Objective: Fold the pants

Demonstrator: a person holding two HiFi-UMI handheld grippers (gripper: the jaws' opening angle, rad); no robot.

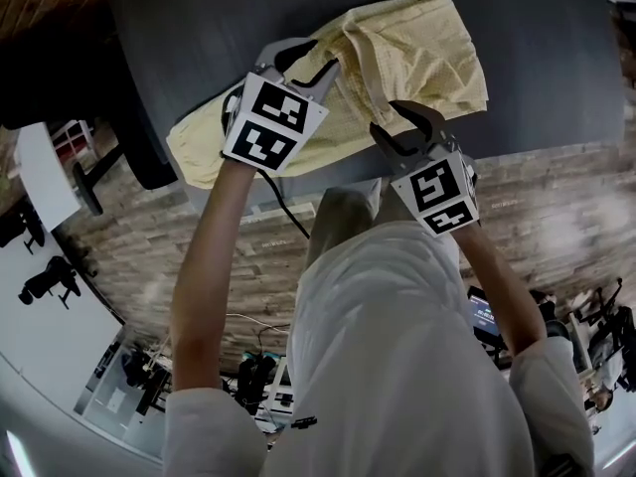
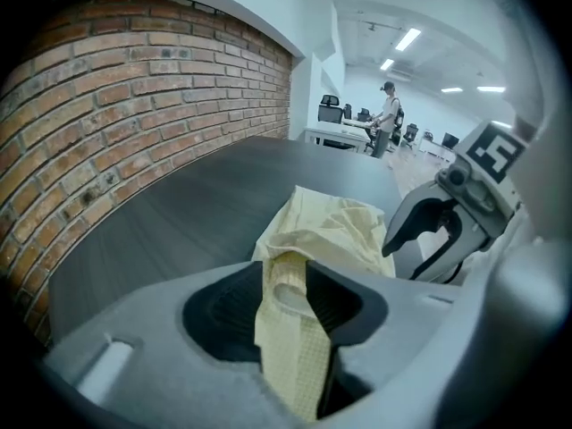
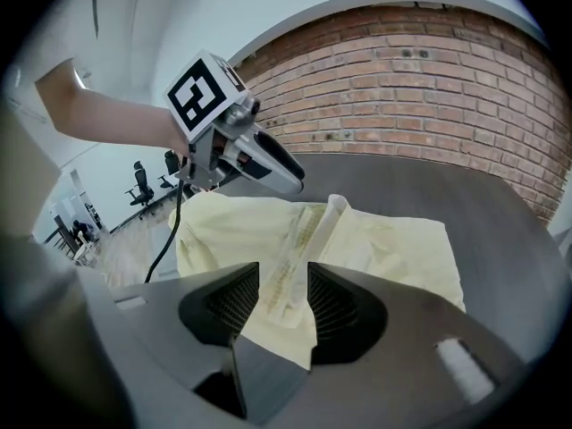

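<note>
Pale yellow pants [image 1: 417, 58]: folded over, rumpled, lying across the dark table [image 1: 199, 28] by its near edge, one banded fold raised.

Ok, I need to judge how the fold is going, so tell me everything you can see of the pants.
The pants are pale yellow, thin, finely checked cloth. They lie folded and rumpled on the dark table, close to its near edge. A raised band of the cloth runs between the parted jaws of the left gripper, and another between those of the right gripper. Neither band looks pinched.
</note>
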